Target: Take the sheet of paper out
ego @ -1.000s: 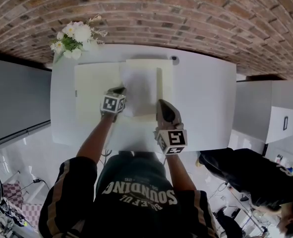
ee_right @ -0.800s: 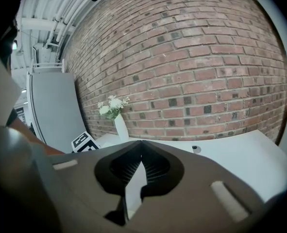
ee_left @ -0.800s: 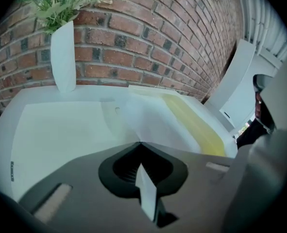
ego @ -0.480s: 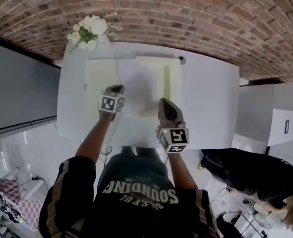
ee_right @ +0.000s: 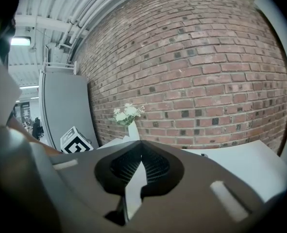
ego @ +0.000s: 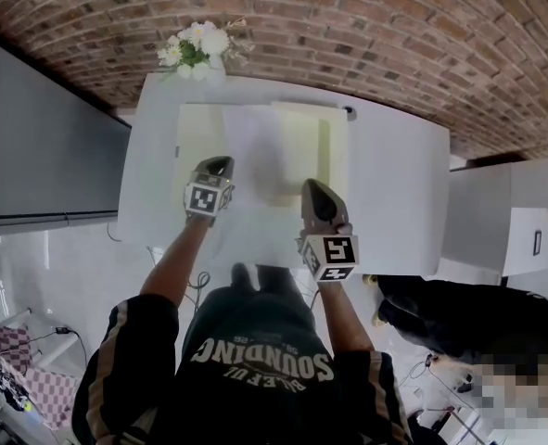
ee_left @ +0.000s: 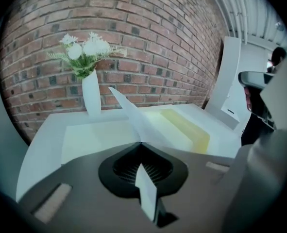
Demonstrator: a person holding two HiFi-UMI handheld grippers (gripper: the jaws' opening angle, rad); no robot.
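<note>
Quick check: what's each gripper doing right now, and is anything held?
Left gripper: closed on the sheet.
Right gripper: closed; the white strip between its jaws looks like the same sheet.

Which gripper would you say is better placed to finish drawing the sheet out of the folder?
Left, probably. The left gripper is shut on the sheet, which runs straight from its jaws toward the folder. The right gripper seems to pinch only a sliver at the sheet's side edge.
</note>
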